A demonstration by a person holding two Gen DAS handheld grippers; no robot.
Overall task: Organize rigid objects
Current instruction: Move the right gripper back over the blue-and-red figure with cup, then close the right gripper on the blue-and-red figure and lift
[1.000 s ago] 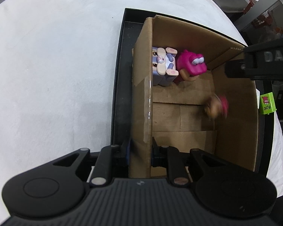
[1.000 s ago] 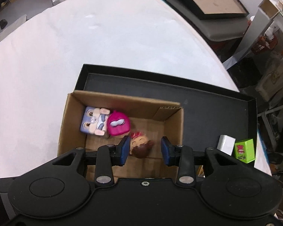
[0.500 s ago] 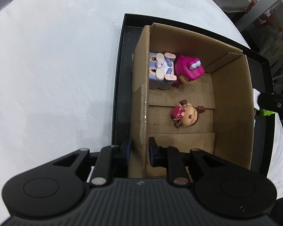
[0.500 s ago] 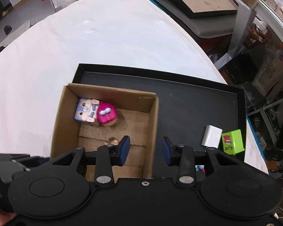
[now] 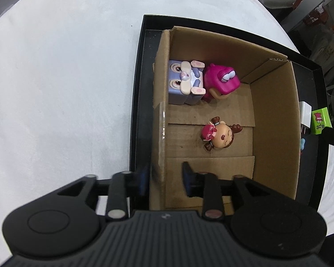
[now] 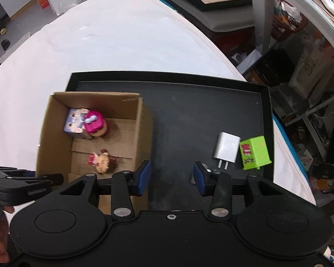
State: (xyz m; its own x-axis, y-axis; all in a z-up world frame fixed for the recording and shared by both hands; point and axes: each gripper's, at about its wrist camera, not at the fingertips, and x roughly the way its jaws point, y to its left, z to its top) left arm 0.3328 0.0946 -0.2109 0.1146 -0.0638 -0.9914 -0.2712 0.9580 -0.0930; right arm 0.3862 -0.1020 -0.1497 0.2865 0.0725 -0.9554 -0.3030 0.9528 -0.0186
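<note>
Doll [image 5: 219,135], pink hat, brown pigtails, lies face-up in cardboard box [image 5: 276,120]. Left fingers [image 5: 165,178] parted astride box wall; right fingers [image 6: 171,175] wide, empty.

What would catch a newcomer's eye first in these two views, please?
Probably the cardboard box on the black tray, holding three toys: a purple bunny block touching a magenta figure at the far end, and a small doll lying mid-floor. Next, the white charger and green cube side by side on the tray, just beyond the open right gripper.
</note>
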